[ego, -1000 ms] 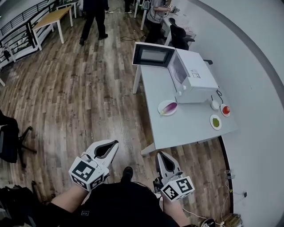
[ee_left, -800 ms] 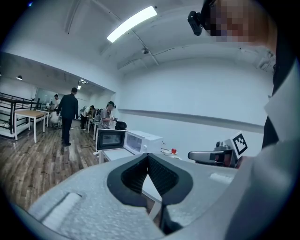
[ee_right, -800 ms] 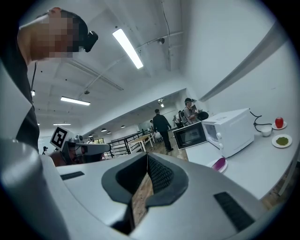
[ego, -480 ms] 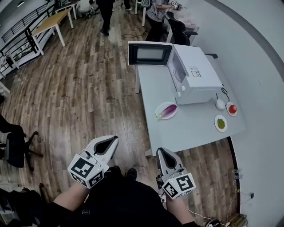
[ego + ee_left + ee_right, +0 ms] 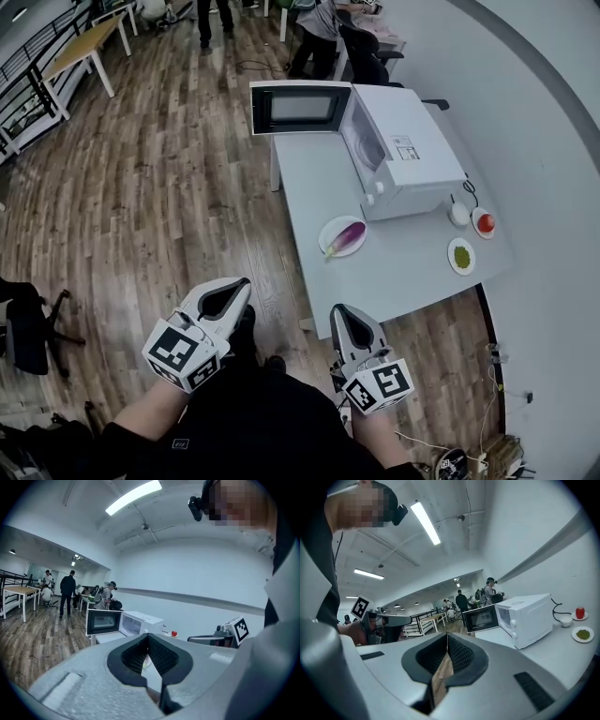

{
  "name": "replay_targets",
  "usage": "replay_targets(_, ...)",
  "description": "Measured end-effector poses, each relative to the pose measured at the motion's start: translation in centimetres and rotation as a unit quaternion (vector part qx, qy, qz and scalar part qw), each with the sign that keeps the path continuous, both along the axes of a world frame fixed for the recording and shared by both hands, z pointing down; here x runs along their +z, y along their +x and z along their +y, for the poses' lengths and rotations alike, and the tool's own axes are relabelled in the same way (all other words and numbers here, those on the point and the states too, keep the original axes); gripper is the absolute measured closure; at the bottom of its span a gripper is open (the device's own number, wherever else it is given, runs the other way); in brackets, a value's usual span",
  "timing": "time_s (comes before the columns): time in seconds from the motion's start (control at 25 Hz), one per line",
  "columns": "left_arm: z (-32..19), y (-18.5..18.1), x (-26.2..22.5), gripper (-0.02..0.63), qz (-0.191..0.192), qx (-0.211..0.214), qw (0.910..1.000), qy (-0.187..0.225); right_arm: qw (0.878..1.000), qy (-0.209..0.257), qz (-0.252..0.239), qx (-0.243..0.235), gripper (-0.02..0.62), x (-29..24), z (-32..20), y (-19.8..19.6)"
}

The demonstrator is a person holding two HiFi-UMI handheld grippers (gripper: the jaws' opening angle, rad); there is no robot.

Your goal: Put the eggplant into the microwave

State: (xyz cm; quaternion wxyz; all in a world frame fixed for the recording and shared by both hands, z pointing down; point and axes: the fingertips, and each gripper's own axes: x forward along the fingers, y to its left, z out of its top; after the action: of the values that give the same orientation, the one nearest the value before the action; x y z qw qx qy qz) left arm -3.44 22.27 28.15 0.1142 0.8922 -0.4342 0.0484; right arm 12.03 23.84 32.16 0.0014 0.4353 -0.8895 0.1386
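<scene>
A purple eggplant (image 5: 345, 235) lies on a white plate (image 5: 328, 242) on the grey table (image 5: 394, 272). Behind it stands a white microwave (image 5: 403, 150) with its door (image 5: 300, 107) swung wide open to the left. The microwave (image 5: 138, 623) also shows in the left gripper view and, as the microwave (image 5: 525, 618), in the right gripper view. My left gripper (image 5: 234, 289) and right gripper (image 5: 343, 314) are held close to my body, well short of the table. Both are shut, tips touching, with nothing between them.
A small dish of green stuff (image 5: 460, 255), a white cup (image 5: 458, 215) and a dish with a red fruit (image 5: 485, 222) sit at the table's right end by the wall. People stand at desks beyond (image 5: 323, 23). A black office chair (image 5: 28, 328) is at my left.
The table and microwave have shifted left and nearer in the head view as I moved toward them. Both grippers stay shut and low near my body.
</scene>
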Motion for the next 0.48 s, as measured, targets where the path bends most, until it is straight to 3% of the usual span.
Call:
replay_targets(0.2,-4.8,-1.7,0.1,0.598,-0.008,0.029,0.9995,0.011,0.999,0.008,0.004,0.038,0.580,-0.2,-4.5,-1.6)
replay_targets(0.48,-12.1,-7.0,0.4,0.598,-0.003,0.061,0.9981,0.006,0.996,0.010,0.023,0.089,0.580,-0.5,-10.8,-5.8)
